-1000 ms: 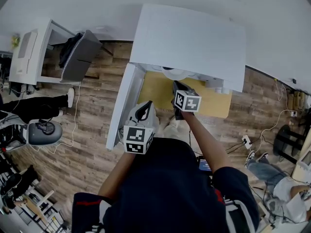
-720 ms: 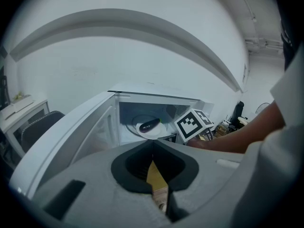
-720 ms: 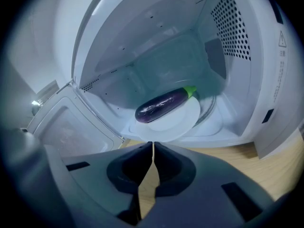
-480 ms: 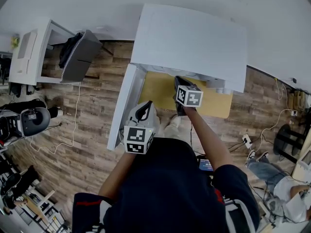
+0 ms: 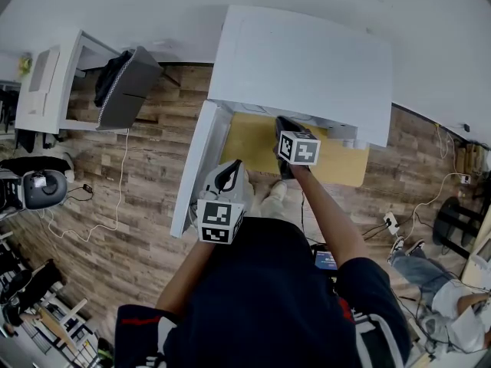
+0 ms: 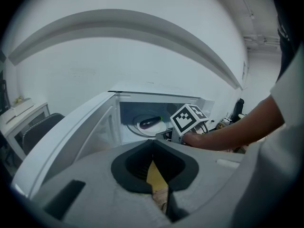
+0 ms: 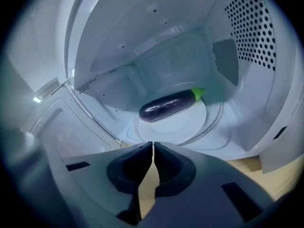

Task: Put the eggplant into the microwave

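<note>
2 grippers closed on nothing; eggplant (image 7: pixel 168 106) sits inside the microwave (image 7: pixel 247 37)

The eggplant lies on its side on the round white turntable (image 7: pixel 192 125) in the oven cavity. Its dark purple body points left & its green stem end points right and far. It rests on the turntable only, and no gripper touches it.

The right gripper (image 7: pixel 152 146) has its jaws clenched, tips meeting, w/ nothing between them. It's at the microwave mouth, pointing in & down. Its tips are short of the turntable's near edge and apart from the eggplant. A wood tabletop (image 7: pixel 256 167) shows under the oven's near right corner.

The left gripper (image 6: pixel 153 147) also has its jaws pressed together at the tips, and it's empty. It hangs back on the near left, beside the open door (image 6: pixel 71 137), which swings out to the left. From its view the eggplant shows far off in the cavity. The right gripper's marker cube (image 6: pixel 189 119) & the person's forearm (image 6: pixel 232 134) are to the right of it.

In the head view the microwave is a white box on the tabletop, against a white wall (image 5: pixel 153 14). Left of it, on the plank floor (image 5: pixel 146 205), are 1 grey chair (image 5: pixel 126 90) w/ dark clothing (image 5: pixel 107 79) on it & 1 white desk (image 5: pixel 54 75). At the near right a 2nd person (image 5: pixel 430 278) sits, w/ a power strip (image 5: pixel 390 223) on the floor nearby.
</note>
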A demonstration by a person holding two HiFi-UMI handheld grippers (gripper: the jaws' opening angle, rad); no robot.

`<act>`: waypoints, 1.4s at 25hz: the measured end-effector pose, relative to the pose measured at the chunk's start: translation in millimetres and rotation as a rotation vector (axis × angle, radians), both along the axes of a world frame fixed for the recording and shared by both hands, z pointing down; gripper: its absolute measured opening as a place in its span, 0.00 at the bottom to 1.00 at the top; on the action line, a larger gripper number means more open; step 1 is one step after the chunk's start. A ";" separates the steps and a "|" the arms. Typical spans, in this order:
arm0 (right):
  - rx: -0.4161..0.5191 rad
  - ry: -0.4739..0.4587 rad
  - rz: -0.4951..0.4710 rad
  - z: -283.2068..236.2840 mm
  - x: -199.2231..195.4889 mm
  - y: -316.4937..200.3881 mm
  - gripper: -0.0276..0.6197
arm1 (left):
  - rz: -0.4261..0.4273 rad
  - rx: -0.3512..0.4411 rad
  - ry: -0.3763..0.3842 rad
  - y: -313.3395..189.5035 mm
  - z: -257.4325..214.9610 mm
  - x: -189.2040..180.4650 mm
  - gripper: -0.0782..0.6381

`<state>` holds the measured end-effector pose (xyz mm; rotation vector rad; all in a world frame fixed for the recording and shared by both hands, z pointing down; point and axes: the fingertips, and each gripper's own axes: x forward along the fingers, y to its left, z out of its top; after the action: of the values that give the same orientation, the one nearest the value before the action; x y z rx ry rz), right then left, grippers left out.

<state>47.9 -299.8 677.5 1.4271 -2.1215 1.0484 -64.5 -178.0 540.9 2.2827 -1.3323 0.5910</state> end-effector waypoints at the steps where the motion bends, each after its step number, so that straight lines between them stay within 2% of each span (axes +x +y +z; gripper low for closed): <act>1: 0.002 0.003 0.001 0.4 0.1 -1.1 0.07 | 0.000 0.000 -0.003 0.3 0.4 -0.4 0.13; 11: 0.003 0.011 0.019 0.6 5.9 -12.7 0.07 | -0.004 -0.003 0.000 -0.4 0.8 -2.2 0.13; 21: 0.015 0.013 -0.004 -7.5 7.2 -3.7 0.07 | -0.001 0.007 0.014 -3.1 -2.3 0.5 0.13; 28: 0.089 0.035 -0.068 -40.7 2.9 10.3 0.07 | -0.023 0.046 0.030 -12.2 -12.7 -1.7 0.13; 35: 0.248 0.052 -0.129 -107.5 -1.2 22.2 0.06 | -0.027 0.104 0.029 -23.1 -30.8 -5.1 0.13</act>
<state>46.7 -277.5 570.0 1.3839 -2.3348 0.7134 -69.6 -201.1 510.1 2.3421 -1.4079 0.4891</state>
